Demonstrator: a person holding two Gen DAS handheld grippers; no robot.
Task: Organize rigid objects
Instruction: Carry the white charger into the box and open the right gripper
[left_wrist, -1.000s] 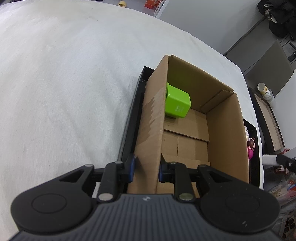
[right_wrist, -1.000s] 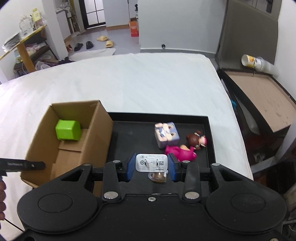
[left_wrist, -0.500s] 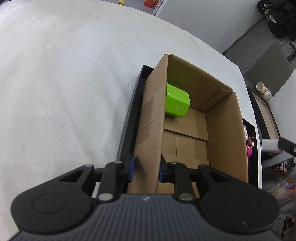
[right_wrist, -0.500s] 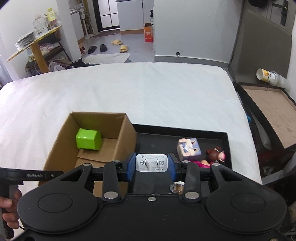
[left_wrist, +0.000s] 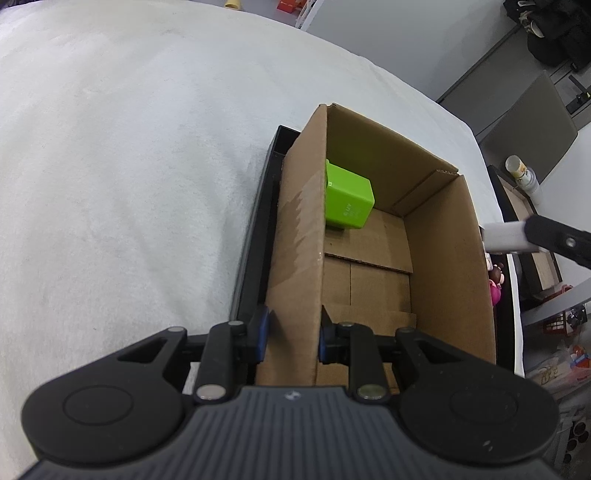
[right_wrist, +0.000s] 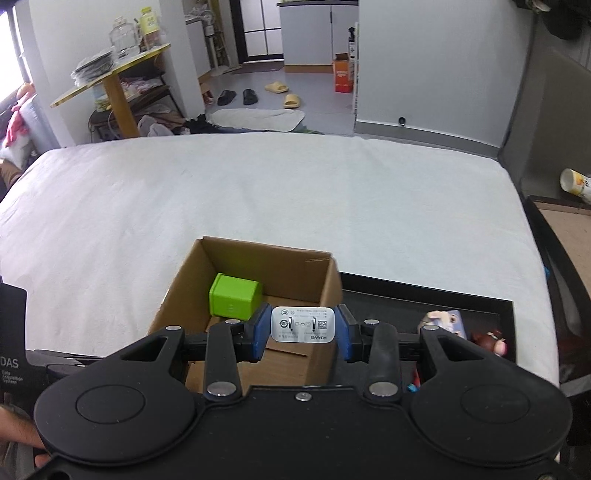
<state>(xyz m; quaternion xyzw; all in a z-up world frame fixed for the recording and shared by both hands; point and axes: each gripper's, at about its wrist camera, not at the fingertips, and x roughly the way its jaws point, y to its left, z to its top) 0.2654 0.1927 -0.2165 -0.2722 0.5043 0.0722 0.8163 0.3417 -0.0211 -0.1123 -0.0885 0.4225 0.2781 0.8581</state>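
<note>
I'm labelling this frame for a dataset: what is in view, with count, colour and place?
bed: 1, white, under everything
tray: 1, black, on bed
box: 1, brown cardboard, open, at tray's left end
cube: 1, green, inside box
charger: 1, white, in right gripper, over box
figurines: 2 at least, at tray's right end
left gripper: 1, black, shut on box wall
right gripper: 1, black, shut on charger
</note>
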